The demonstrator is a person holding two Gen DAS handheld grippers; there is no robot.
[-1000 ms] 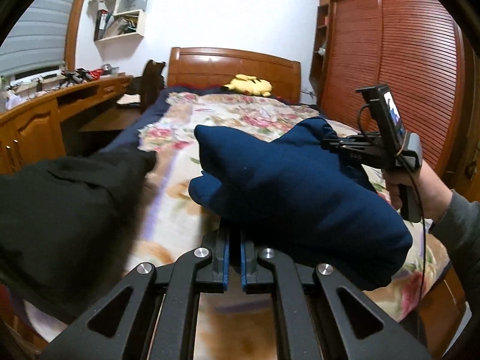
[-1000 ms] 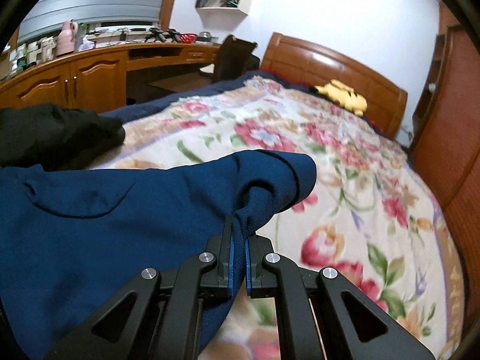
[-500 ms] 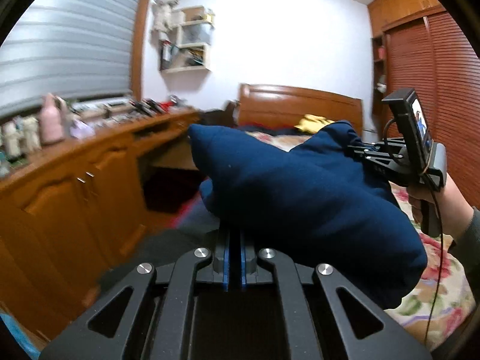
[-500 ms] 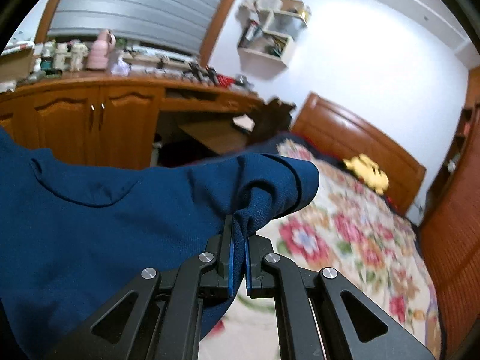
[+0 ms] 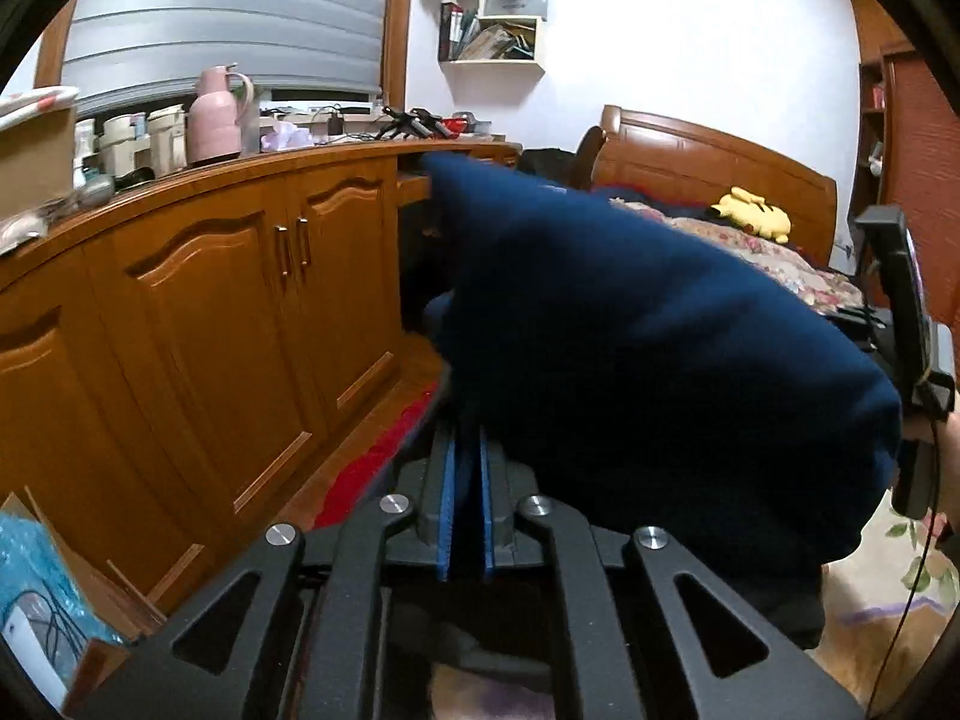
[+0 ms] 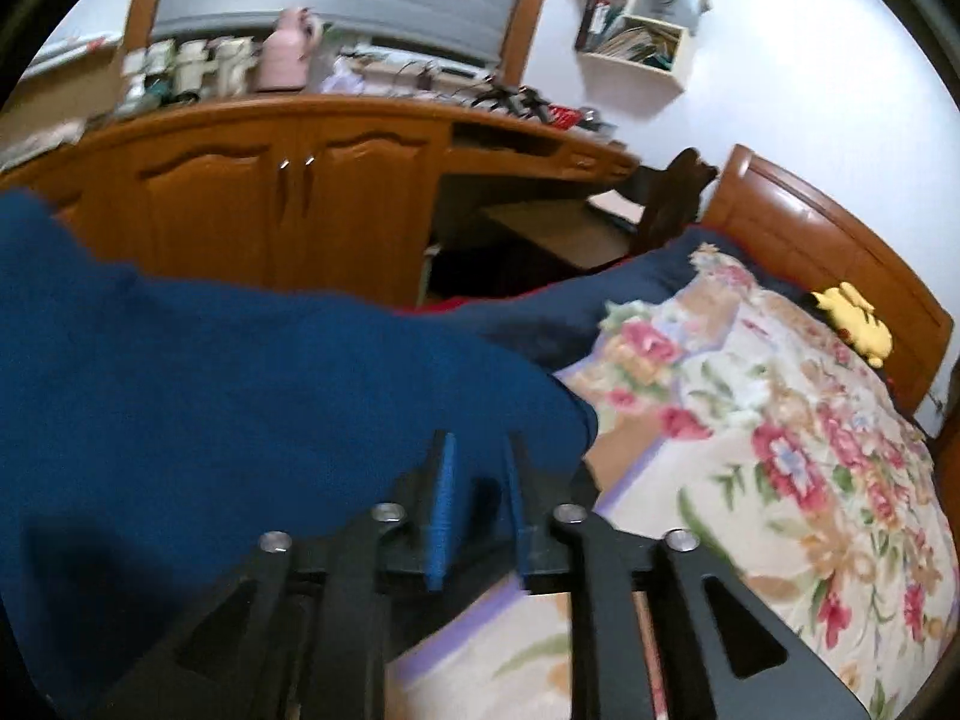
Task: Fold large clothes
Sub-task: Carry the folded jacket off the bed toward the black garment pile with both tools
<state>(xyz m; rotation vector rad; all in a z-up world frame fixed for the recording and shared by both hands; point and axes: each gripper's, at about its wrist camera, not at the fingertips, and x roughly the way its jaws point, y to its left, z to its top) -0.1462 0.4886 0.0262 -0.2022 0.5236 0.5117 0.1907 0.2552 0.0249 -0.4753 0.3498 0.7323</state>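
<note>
My left tool [image 5: 467, 450] grips the blue garment [image 5: 630, 324] nearly closed; my right tool [image 6: 477, 468] is parted, cloth between.

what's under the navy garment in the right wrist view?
Under the navy garment: floral bedspread at its right edge, wooden cabinets behind. Below its left bulk is covered. Right claw is parted around its hem.

— Where's the left gripper [image 5: 468, 468]?

— Raised in front of the person, fingers nearly together, pinching a fold of blue cloth [image 5: 630, 330].

— And the right gripper [image 6: 477, 498]?

— Its fingers stand apart, the cloth lying loosely between them, not pinched.

— Can you see the person?

— Only the right hand [image 5: 945, 468] around its gripper's handle, off to the left gripper's right.
</note>
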